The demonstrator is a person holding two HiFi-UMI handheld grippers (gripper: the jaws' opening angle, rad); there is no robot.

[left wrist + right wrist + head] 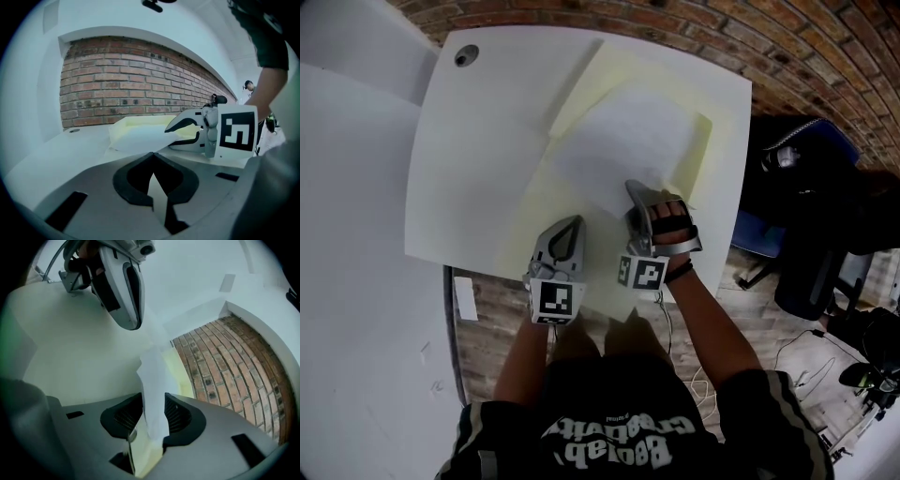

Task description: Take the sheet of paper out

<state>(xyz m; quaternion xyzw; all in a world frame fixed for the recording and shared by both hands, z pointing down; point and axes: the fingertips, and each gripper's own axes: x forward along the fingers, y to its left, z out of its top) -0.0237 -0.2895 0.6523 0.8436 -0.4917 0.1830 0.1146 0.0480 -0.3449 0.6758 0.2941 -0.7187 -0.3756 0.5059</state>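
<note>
A pale yellow folder (724, 103) lies open on the white table (478, 150), with a white sheet of paper (619, 150) on it. My right gripper (639, 199) is at the sheet's near right edge. In the right gripper view the sheet (152, 376) stands curled up between the pads of the right gripper (153, 401), which are apart and do not press on it. My left gripper (572, 225) is shut, its tip resting on the folder's near left part. The left gripper view shows its closed tips (152, 157), the lifted sheet (136, 138) and the right gripper (187, 131).
The table's near edge runs just under both hands. A round cable hole (466, 55) sits at the far left corner. A dark office chair (802, 197) and cables stand on the brick floor to the right. White panels close off the left side.
</note>
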